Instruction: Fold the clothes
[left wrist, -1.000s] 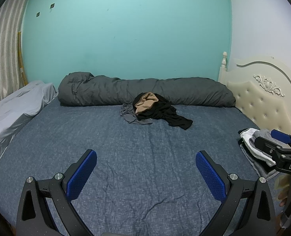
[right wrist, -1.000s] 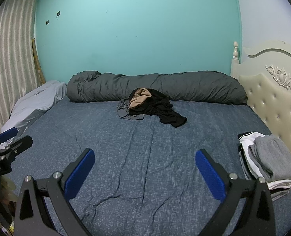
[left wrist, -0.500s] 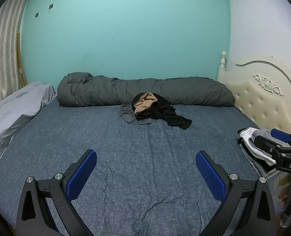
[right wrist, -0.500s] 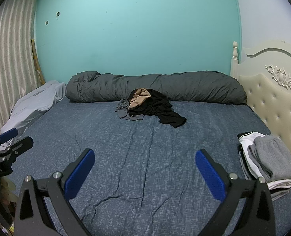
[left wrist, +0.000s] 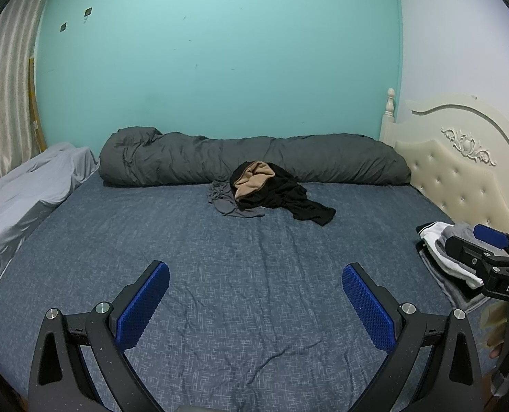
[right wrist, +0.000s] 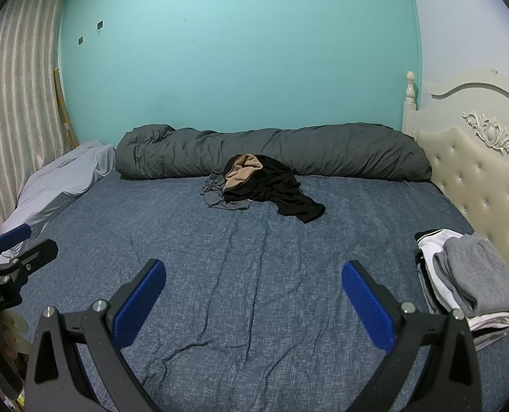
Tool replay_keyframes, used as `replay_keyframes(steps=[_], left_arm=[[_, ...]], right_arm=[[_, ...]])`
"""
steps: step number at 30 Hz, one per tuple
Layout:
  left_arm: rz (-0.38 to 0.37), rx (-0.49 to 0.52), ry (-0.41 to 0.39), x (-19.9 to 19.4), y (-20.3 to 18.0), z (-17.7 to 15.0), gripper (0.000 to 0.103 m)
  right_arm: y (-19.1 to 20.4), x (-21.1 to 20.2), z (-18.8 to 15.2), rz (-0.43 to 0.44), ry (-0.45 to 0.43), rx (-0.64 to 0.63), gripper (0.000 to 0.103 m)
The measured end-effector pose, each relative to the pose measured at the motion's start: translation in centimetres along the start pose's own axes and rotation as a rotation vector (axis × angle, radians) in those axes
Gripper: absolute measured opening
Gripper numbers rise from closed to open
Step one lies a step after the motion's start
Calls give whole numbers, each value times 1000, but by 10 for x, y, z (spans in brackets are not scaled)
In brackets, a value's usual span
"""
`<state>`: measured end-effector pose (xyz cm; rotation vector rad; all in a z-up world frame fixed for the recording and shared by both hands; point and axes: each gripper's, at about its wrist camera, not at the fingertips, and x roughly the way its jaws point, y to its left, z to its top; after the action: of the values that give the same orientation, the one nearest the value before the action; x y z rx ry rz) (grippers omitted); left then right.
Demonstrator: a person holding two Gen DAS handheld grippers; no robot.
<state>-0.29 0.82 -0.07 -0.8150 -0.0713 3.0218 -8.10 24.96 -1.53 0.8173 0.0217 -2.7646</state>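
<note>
Both grippers have their blue fingers (left wrist: 144,304) spread wide apart, and nothing is between them. Each left gripper (left wrist: 254,305) finger and each right gripper (right wrist: 252,304) finger hangs above the front part of the bed (left wrist: 220,261), not touching the blue sheet.

At the far side of the bed sits a small messy pile of clothes (left wrist: 271,194). It has a black piece on top, a tan piece peeking out, and a gray piece (left wrist: 225,202) sticking out at the left. It lies well away from both grippers, right in front of a long dark gray rolled blanket (left wrist: 254,159) by the green wall (left wrist: 220,51).

On the right edge of the bed, by the cream headboard (right wrist: 474,171), is a neat stack of folded clothes (right wrist: 471,278). Gray clothes are on top, with white ones under them.

A light gray sheet (left wrist: 31,202) is bunched up on the left side.
</note>
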Motion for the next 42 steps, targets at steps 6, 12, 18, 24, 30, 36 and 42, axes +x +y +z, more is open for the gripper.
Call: replay_keyframes(steps=[6, 12, 18, 24, 30, 36, 42], left_arm=[[-1, 2, 1, -1, -1, -1, 103], [-3, 1, 3, 1, 1, 2, 103], [-3, 2, 5, 3, 0, 3, 103], [2, 2, 6, 3, -4, 1, 103], [3, -2, 6, 6, -4, -1, 103], [2, -10, 12, 17, 1, -6, 103], [5, -35, 55, 53, 12, -13, 103]], right_arm=[[-1, 1, 0, -1, 0, 0, 103], [-1, 1, -1, 0, 0, 1, 103], [-2, 2, -1, 0, 2, 1, 103], [-4, 4, -2, 0, 4, 2, 103], [-7, 7, -3, -1, 8, 6, 103], [-19, 23, -8, -2, 38, 34, 103], [-36, 56, -18, -7, 81, 63, 103]])
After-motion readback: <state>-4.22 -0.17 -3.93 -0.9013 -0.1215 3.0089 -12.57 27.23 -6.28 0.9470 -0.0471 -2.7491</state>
